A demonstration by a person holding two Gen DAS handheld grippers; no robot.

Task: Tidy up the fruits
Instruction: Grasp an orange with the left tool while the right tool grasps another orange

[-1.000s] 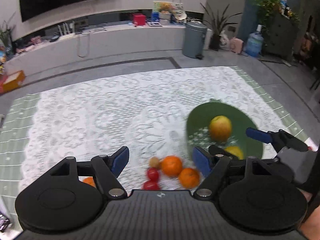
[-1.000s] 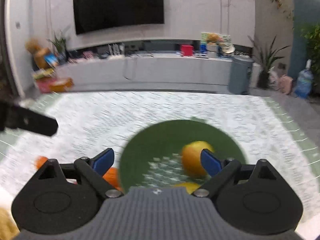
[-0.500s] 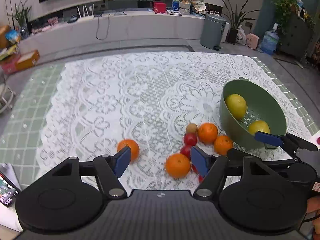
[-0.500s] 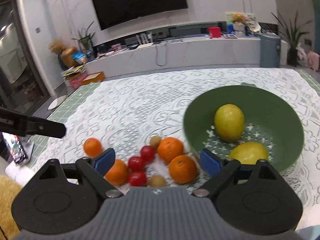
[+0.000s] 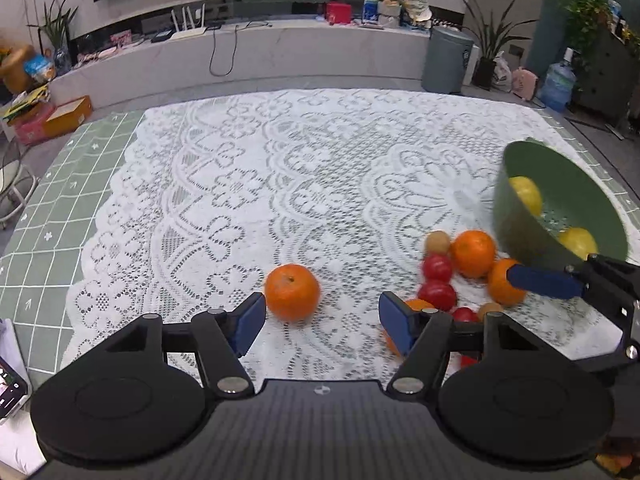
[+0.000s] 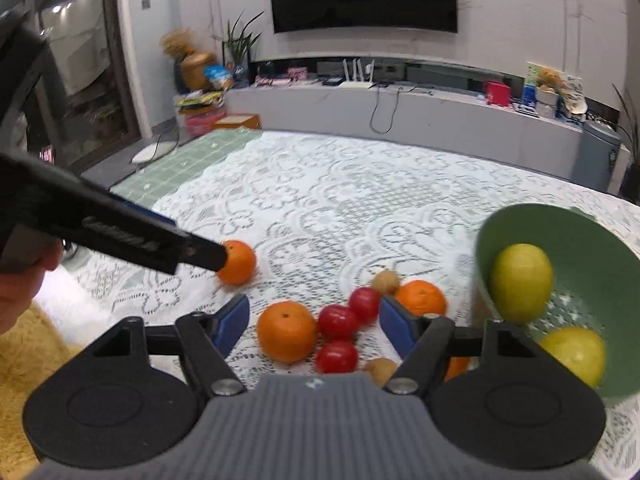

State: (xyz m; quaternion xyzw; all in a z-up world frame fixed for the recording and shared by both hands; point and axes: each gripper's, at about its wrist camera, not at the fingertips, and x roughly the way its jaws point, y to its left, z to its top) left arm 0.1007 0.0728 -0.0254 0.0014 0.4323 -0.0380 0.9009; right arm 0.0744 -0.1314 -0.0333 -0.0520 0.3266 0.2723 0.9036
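Observation:
A green bowl [image 5: 576, 196] holding two yellow lemons [image 5: 526, 194] stands at the right of the lace cloth; it also shows in the right wrist view [image 6: 592, 248]. Beside it lies a cluster of oranges [image 6: 421, 298], red fruits [image 6: 338, 322] and small brown fruits [image 6: 386, 281]. One orange [image 5: 292, 292] lies apart to the left. My left gripper [image 5: 322, 322] is open, with that lone orange just ahead of its left finger. My right gripper [image 6: 314, 318] is open and empty above the cluster, with an orange [image 6: 286, 336] and red fruits between its fingers.
The white lace cloth [image 5: 280, 184] lies over a green checked tablecloth [image 5: 52, 208]. A phone [image 5: 10, 386] lies at the near left edge. A yellow rug [image 6: 24, 360] is at the lower left. A TV bench and a bin stand behind the table.
Both grippers have swung left and pulled back from the bowl. The lone orange now sits just ahead of my left gripper. The fruit cluster now lies under my right gripper.

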